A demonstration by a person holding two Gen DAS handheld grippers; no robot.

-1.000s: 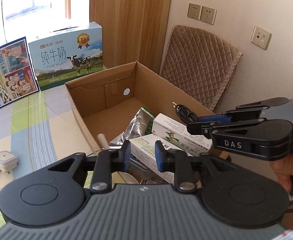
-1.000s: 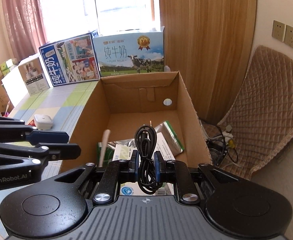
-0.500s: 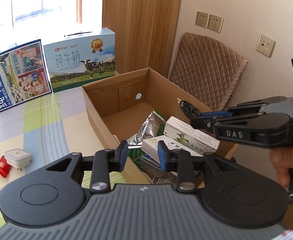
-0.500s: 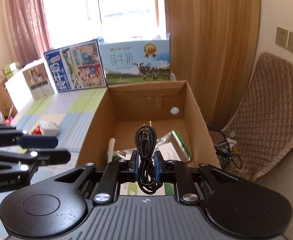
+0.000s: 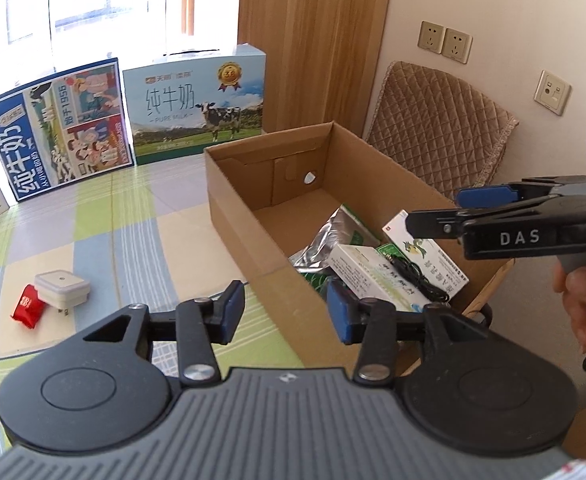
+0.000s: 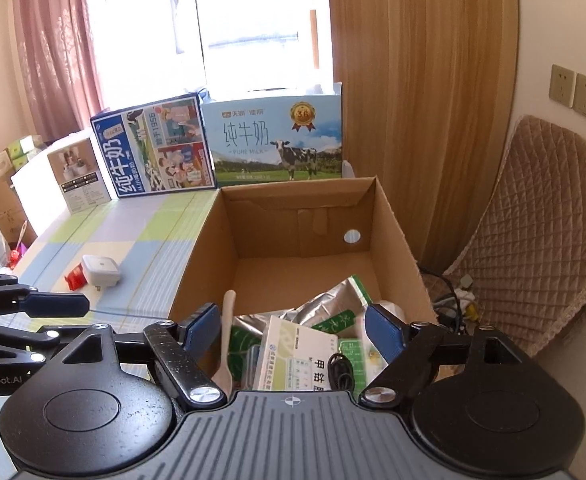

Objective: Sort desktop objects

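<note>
Landmark: an open cardboard box (image 6: pixel 293 216) at the table's right end serves as the collection bin; all places below are given from it
Right gripper (image 6: pixel 293 330): poised above the box's near end, jaws spread wide and grasping nothing, a stance that reads as a drop just made over the opening
Black cable (image 5: pixel 415 276): coiled inside the box at its near end, lying across a white medicine carton (image 5: pixel 373 270) and directly beneath the right gripper
Box contents: a silver foil pouch (image 6: pixel 325 306) near the middle, a second white carton with green print (image 5: pixel 433 254) toward the right wall, a pale wooden spoon (image 6: pixel 226 344) leaning by the left wall; the far half of the floor is bare cardboard
Left gripper (image 5: pixel 283 312): held just outside the box's left wall, jaws released and empty, seemingly waiting its turn
Still unsorted: a white plug adapter (image 5: pixel 62 286) and a red packet (image 5: pixel 28 306) touching it, on the checked tablecloth (image 5: pixel 113 216) well to the left of the box
Judgement: the adapter and packet look like the next items due for the box, and the left gripper stands nearer to them
Backdrop: two milk cartons (image 6: pixel 279 142) stand upright beyond the box's far wall
</note>
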